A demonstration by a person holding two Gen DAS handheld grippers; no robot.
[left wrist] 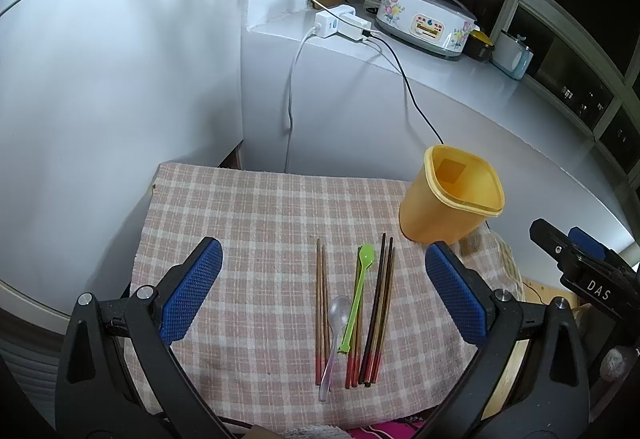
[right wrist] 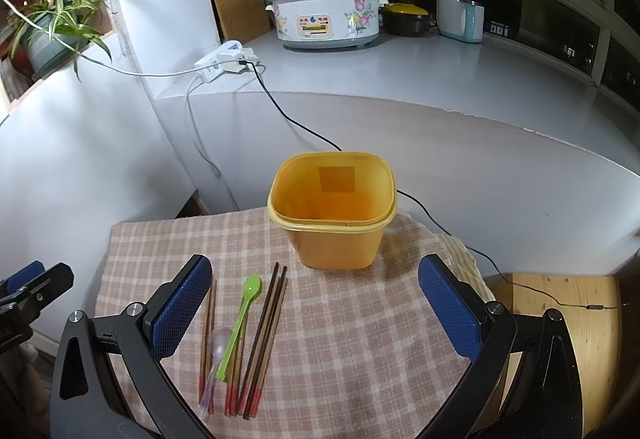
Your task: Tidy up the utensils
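On checked cloth: chopsticks, green spoon, clear spoon lie side by side, long axes 6-to-12. Yellow bin at 1 o'clock from them. Left gripper directly above bundle, nearer; right gripper faces bin. Both jaws wide apart, holding nothing.

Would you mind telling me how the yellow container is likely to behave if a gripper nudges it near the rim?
The yellow container looks empty and thin-walled, so it is probably light and would slide or tip easily. It stands tall on a soft checked cloth, which likely adds wobble. Its smooth plastic may slip against the pads.
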